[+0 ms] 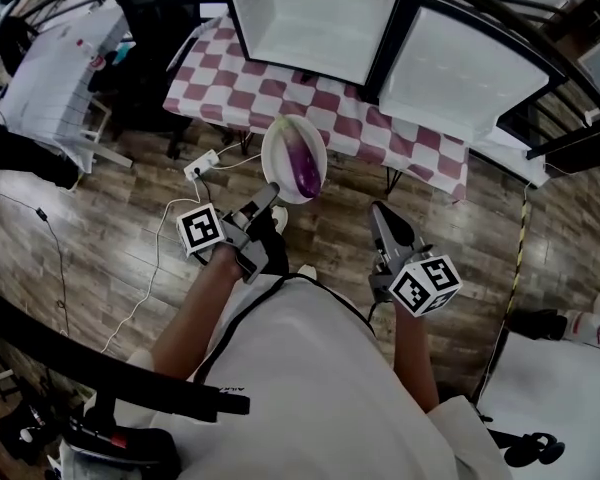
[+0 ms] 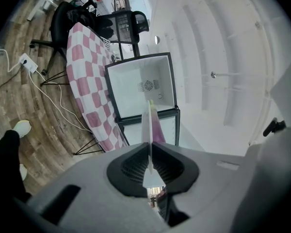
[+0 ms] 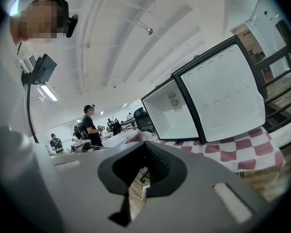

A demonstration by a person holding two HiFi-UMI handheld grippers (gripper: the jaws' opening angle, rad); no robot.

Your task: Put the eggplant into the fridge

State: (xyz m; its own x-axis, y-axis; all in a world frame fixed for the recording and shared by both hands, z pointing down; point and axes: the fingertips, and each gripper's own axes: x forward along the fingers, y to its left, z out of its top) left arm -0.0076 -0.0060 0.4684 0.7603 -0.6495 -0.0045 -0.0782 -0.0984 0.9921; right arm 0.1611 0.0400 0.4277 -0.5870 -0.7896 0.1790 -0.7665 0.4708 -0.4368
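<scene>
A purple eggplant (image 1: 306,170) lies on a white plate (image 1: 285,143) held out over the wooden floor. My left gripper (image 1: 270,196) is shut on the plate's near rim. In the left gripper view the plate (image 2: 148,125) stands edge-on between the pads, with the eggplant (image 2: 158,130) on its right side. The small fridge (image 1: 310,13) stands on the checkered table (image 1: 270,93) ahead, its door (image 1: 460,68) swung wide open to the right and its white inside bare. My right gripper (image 1: 388,218) is shut and holds nothing, pointing toward the fridge (image 3: 172,113).
A power strip (image 1: 202,165) and cables lie on the floor left of the plate. A black office chair (image 1: 150,28) stands left of the table. A black metal frame (image 1: 580,118) rises at the right. People (image 3: 89,125) stand far off in the room.
</scene>
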